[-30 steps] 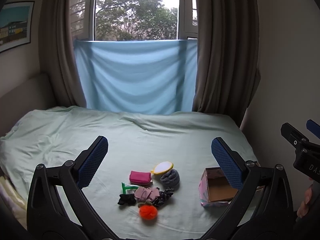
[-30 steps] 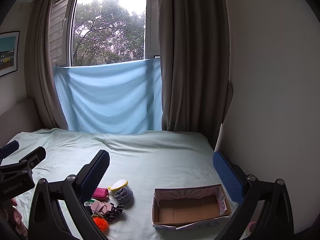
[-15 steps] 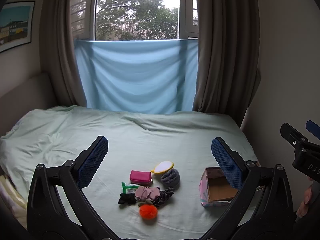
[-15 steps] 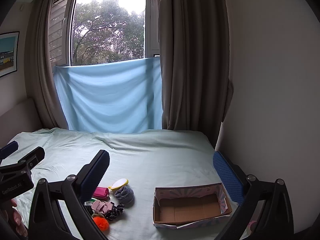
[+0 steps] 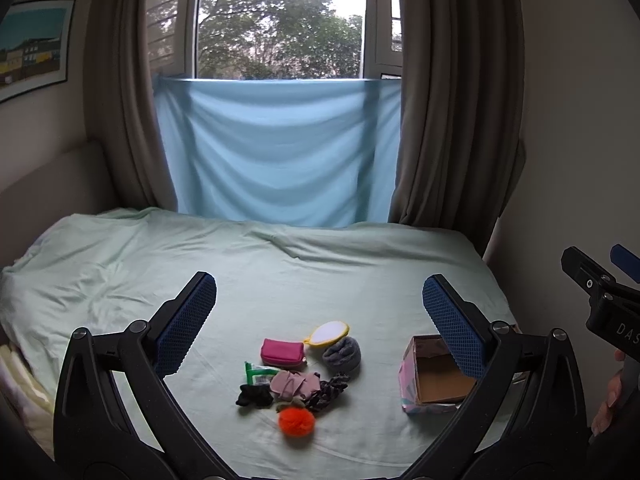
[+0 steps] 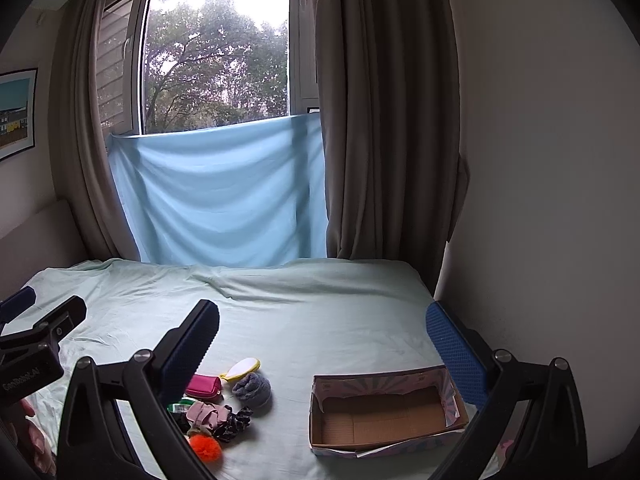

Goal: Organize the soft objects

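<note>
Both of my grippers hang above the bed (image 5: pixel 160 264), fingers spread wide and holding nothing. The left gripper (image 5: pixel 320 304) frames the little heap of soft things in the lower centre of its view: a pink pouch (image 5: pixel 282 353), a grey fuzzy scrunchie (image 5: pixel 342 355), a yellow-rimmed white pad (image 5: pixel 327 332), a mauve cloth piece (image 5: pixel 295 385), a dark patterned scrunchie (image 5: pixel 328 390), a black one (image 5: pixel 254 396) and an orange pom-pom (image 5: pixel 296 421). Something green (image 5: pixel 256 372) peeks out beside the pouch; I cannot tell what it is. The right gripper (image 6: pixel 322 340) looks down on the open cardboard box (image 6: pixel 384 414), empty, at the lower right of its view, apart from the heap.

Nothing is sorted yet, as I judge it. I would start at the edge of the pile, probably with the orange pom-pom, since it sits nearest and slightly free of the others. I should come straight down with the left fingers either side of it, press a little into the sheet, and close gently so I catch fluff and not bedding. The tangled scrunchies may drag neighbours along, so lift slowly and check before carrying across to the box.
</note>
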`<act>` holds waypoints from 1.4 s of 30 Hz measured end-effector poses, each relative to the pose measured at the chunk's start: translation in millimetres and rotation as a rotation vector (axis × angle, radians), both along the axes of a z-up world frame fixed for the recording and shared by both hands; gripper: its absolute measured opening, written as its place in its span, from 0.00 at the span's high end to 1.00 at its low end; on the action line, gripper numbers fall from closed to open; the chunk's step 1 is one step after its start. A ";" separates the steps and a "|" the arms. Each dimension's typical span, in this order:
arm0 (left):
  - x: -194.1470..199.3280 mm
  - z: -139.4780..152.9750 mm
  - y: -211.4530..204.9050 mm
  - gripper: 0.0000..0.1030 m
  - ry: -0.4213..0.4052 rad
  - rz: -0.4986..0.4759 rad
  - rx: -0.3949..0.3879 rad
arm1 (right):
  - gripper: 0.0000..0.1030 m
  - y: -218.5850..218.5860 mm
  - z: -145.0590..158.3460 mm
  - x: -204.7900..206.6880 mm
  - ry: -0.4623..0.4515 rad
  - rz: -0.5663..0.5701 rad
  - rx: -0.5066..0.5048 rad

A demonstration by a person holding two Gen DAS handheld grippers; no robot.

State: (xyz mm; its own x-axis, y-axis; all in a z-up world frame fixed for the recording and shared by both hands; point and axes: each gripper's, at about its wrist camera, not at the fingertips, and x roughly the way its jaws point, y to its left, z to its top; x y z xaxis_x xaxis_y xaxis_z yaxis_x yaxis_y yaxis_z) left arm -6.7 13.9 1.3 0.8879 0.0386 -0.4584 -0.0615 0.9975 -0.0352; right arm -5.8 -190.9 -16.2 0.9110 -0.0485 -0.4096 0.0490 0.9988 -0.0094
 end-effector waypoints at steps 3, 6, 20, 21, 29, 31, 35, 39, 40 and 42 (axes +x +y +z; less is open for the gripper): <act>-1.7 -3.6 5.2 0.00 0.027 0.036 0.000 | 0.00 1.2 0.2 3.0 0.000 0.016 -0.010; -4.3 -11.5 14.2 0.00 0.058 0.081 0.004 | 0.00 3.5 -0.9 7.6 0.000 0.048 -0.001; 19.2 -112.9 87.0 0.00 0.274 0.066 0.029 | 0.00 55.9 -77.8 29.9 0.149 0.103 0.049; 24.7 -123.0 93.6 0.00 0.295 0.053 0.034 | 0.00 60.4 -85.0 33.1 0.167 0.098 0.053; 64.7 -210.6 130.6 0.00 0.404 -0.057 0.053 | 0.00 101.3 -174.3 68.4 0.294 0.034 0.131; 75.2 -234.3 135.4 0.00 0.425 -0.089 0.059 | 0.00 109.4 -197.7 74.9 0.312 0.019 0.142; 97.3 -284.5 143.4 0.00 0.463 -0.149 0.081 | 0.00 128.4 -255.6 88.5 0.369 -0.010 0.171; 121.3 -335.4 151.4 0.00 0.509 -0.201 0.087 | 0.00 145.2 -311.0 94.8 0.421 -0.033 0.207; 126.2 -346.1 153.3 0.00 0.519 -0.213 0.087 | 0.00 149.6 -327.1 95.3 0.445 -0.038 0.218; 134.5 -364.7 155.9 0.01 0.533 -0.235 0.091 | 0.00 155.7 -349.3 95.0 0.475 -0.043 0.236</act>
State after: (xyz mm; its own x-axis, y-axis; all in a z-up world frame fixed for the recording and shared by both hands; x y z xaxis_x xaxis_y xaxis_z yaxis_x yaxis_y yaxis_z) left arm 127.8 169.8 -363.4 0.5252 -0.0711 -0.8480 0.1759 0.9840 0.0265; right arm 89.2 -35.3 -365.5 0.6214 0.0621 -0.7811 0.1346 0.9736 0.1845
